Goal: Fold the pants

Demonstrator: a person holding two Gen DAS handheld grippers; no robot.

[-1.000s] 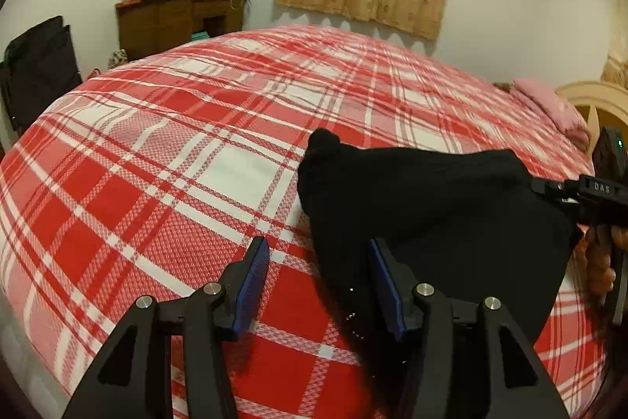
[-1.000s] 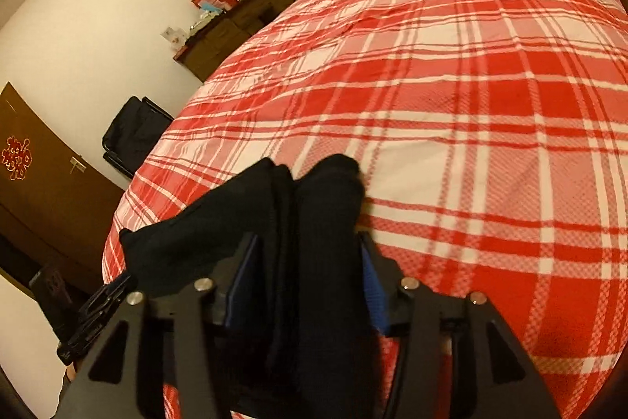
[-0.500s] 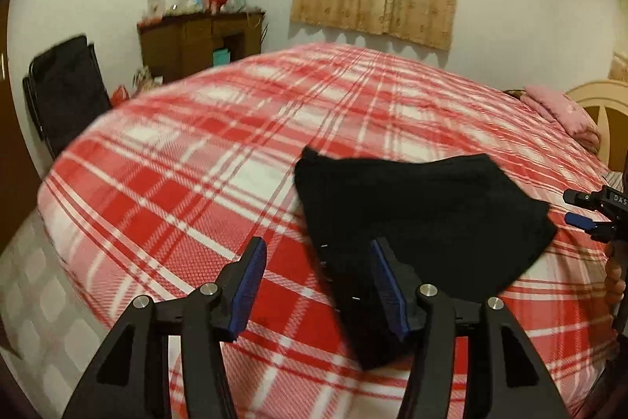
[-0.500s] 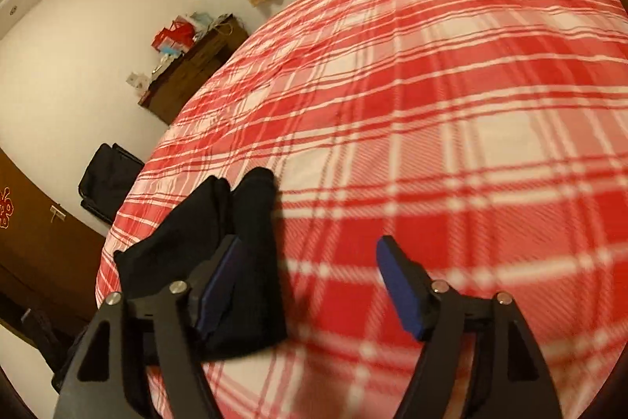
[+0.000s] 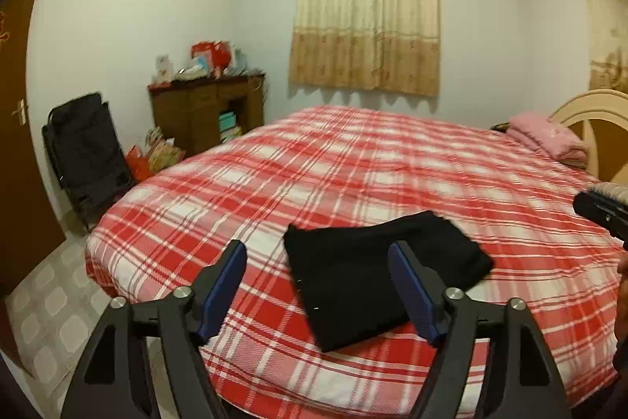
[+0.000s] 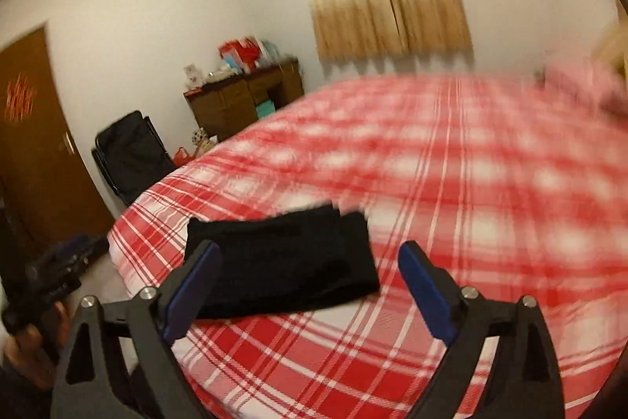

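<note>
The black pants point(image 5: 376, 269) lie folded in a compact rectangle near the front edge of the bed, also seen in the right wrist view point(image 6: 282, 262). My left gripper point(image 5: 318, 254) is open and empty, held back above and in front of the pants. My right gripper point(image 6: 310, 254) is open and empty, also pulled back from the pants. The right gripper's body shows at the right edge of the left wrist view point(image 5: 600, 211). The left gripper shows at the lower left of the right wrist view point(image 6: 47, 281).
The bed has a red and white plaid cover point(image 5: 392, 163). Pink folded bedding point(image 5: 545, 140) lies by the cream headboard point(image 5: 592, 112). A wooden dresser point(image 5: 204, 112), a black bag point(image 5: 86, 148) and a brown door point(image 5: 15, 128) stand at left. Tiled floor point(image 5: 47, 317) lies beside the bed.
My right gripper opened and let go of the pants. Both grippers drew back and rose away from the bed. The pants now lie flat and folded.
</note>
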